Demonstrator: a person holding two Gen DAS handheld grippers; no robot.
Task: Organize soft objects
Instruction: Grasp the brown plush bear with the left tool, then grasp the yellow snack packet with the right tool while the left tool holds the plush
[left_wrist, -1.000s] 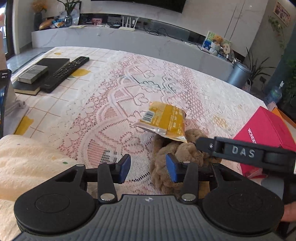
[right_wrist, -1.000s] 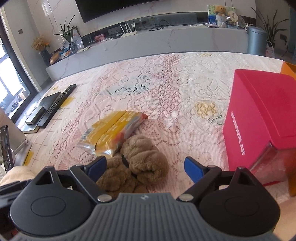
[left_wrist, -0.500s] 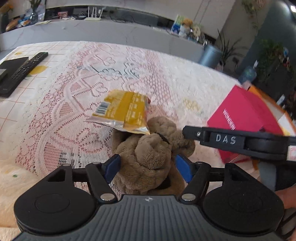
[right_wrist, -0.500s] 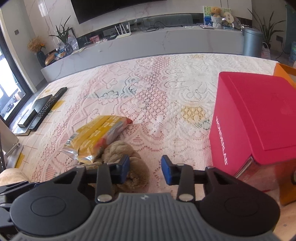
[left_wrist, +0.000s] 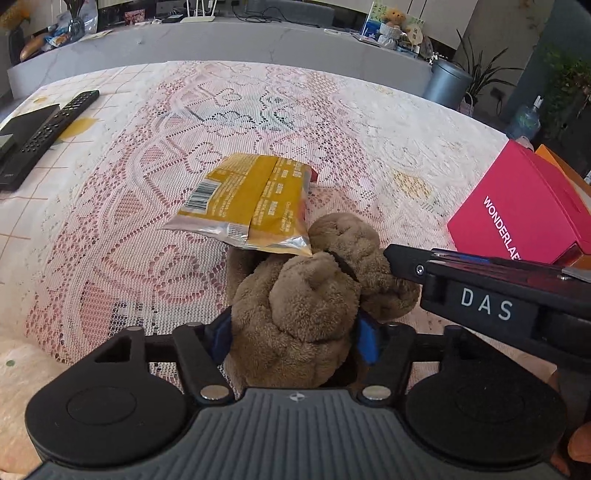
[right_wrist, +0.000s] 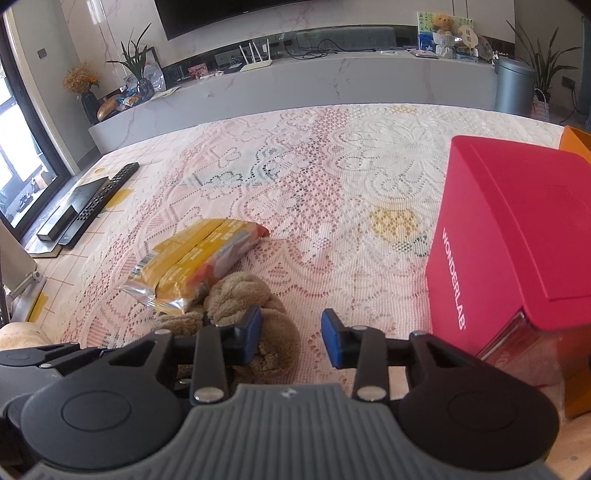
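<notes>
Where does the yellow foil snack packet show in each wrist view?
Left wrist: yellow foil snack packet at centre, lying on the brown plush toy.
Right wrist: packet left of centre, beyond the toy.
Shared landmark: pink WONDERLAB box.

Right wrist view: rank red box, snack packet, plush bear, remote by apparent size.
1. red box, largest by far, though nearest the lens.
2. snack packet and plush bear: too close to rank, since the fingers hide part of the bear.
3. remote, smallest, farthest away.
</notes>
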